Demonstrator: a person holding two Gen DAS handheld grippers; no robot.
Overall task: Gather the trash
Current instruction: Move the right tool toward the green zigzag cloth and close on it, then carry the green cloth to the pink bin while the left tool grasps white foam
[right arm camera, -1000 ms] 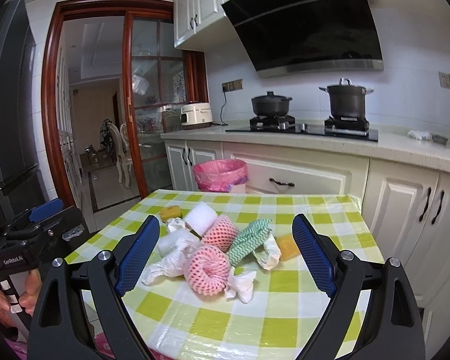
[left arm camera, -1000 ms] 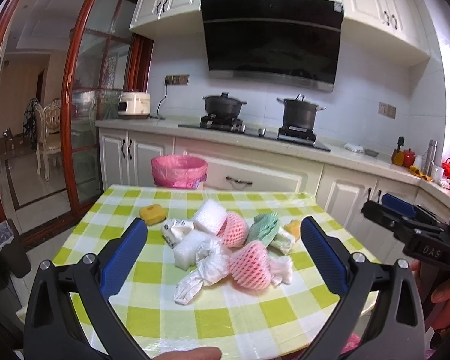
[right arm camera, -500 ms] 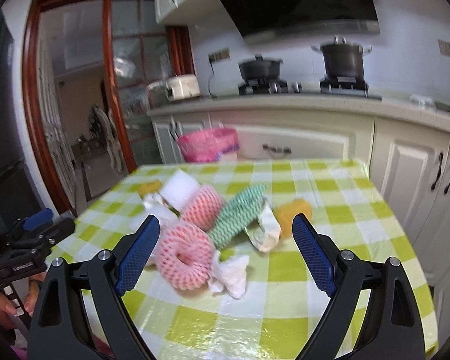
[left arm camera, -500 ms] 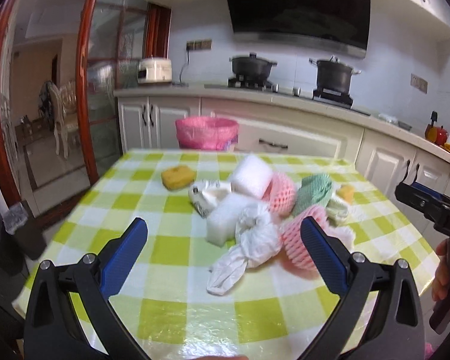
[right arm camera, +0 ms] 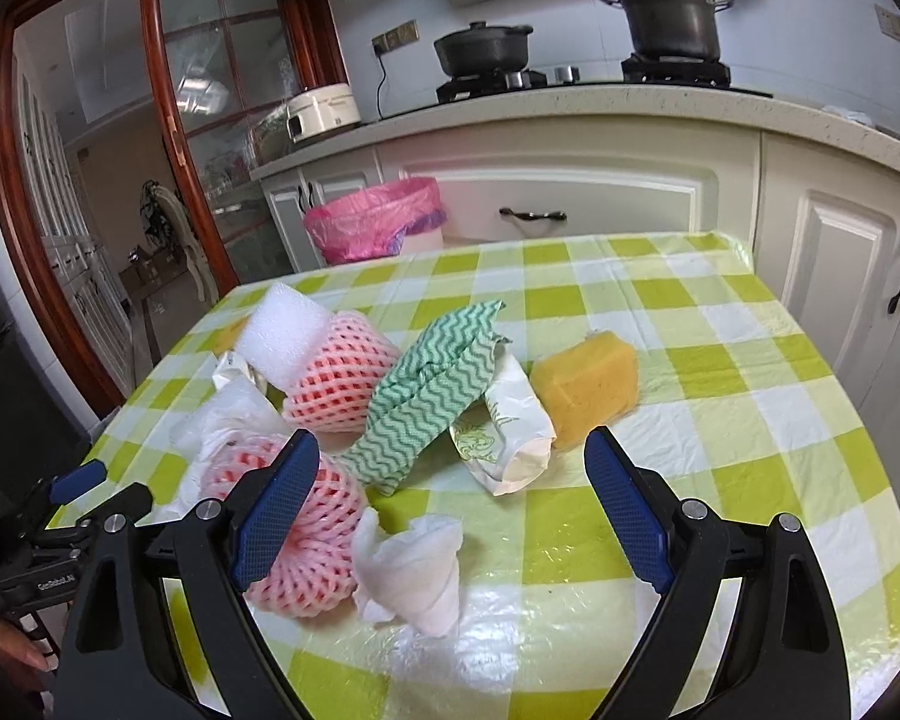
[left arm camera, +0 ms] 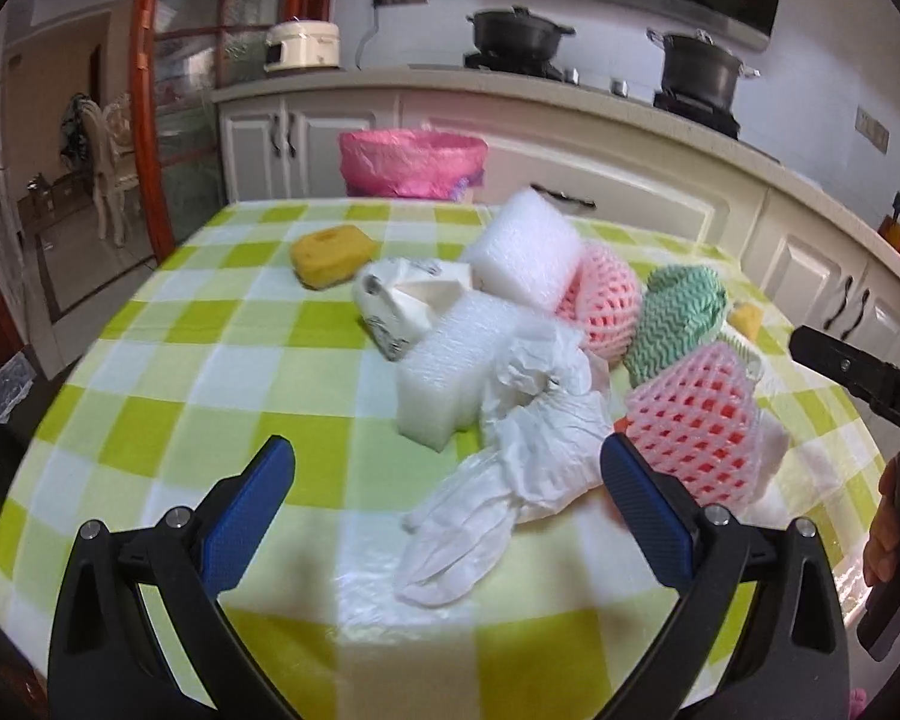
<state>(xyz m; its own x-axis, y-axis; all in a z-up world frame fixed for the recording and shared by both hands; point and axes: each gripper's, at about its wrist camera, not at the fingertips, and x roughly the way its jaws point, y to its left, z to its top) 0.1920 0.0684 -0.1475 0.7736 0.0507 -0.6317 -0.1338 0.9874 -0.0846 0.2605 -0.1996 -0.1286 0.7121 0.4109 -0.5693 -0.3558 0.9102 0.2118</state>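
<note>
Two hand-held grippers, left and right, hover wide apart and empty over a green-checked plastic-covered table. Heaped there: crumpled white tissue, pink foam netting, white foam blocks, yellow sponge.

Trash pile on table; bin behind table; sponge right of pile.

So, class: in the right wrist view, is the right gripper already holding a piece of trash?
No, the right gripper is open and empty above the crumpled tissue.
</note>
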